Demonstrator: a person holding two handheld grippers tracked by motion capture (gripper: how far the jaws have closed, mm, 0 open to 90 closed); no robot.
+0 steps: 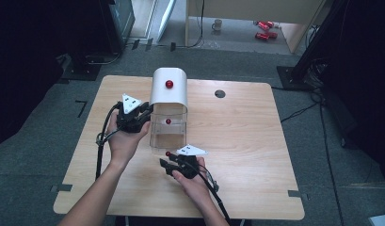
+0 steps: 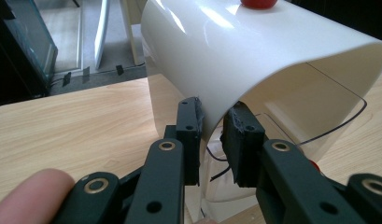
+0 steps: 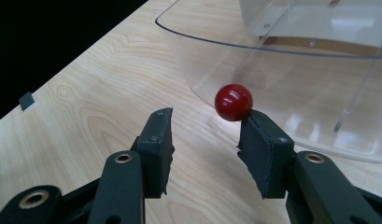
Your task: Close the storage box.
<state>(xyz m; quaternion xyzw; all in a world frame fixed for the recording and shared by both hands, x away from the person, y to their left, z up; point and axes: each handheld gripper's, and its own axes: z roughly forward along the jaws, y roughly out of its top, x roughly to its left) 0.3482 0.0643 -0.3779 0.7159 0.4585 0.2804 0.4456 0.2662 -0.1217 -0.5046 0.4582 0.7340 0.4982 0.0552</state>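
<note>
White and glossy, the curved cover [image 2: 254,60] is arching over a clear box [image 1: 167,134] at the table's [image 1: 246,141] middle, a red knob [image 1: 169,84] on top. Left gripper [image 2: 215,135] is clamping the cover's edge. Right gripper [image 3: 205,140] is hovering with parted jaws just beside the box's front red knob [image 3: 233,102].

Light wood-grain table [image 1: 256,155] with rounded corners and a dark round hole [image 1: 220,93] near the far edge stood on grey carpet floor [image 1: 303,113]. Beyond it was a pale wooden desk or cabinet [image 1: 293,33], with a white mug [image 1: 217,24] and red cans [image 1: 264,29] on the floor under it. Black stands and cables [image 1: 317,75] stood at right; the sides were dark.
</note>
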